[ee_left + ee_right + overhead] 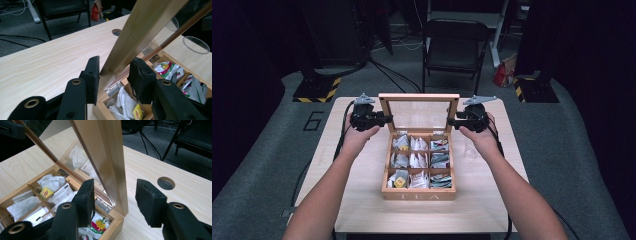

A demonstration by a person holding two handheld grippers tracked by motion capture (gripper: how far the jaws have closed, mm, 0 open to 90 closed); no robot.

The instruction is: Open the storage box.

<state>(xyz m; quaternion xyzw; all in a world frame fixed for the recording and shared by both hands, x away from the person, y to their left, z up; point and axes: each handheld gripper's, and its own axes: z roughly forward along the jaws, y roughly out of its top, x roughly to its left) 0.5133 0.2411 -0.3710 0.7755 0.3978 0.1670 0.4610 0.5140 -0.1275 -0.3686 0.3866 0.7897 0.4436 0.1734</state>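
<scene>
The high view looked down toward twelve o'clock; both gripper views sat close, sharing the lid.

black folding chair behind the table — red bag beside it

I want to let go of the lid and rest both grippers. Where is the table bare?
Bare tabletop lies left of the tea box, between it and the left edge, and along the near edge in front of it. Right of the box there is room too, but a clear glass stands there. The box compartments are crowded with tea bags.
</scene>
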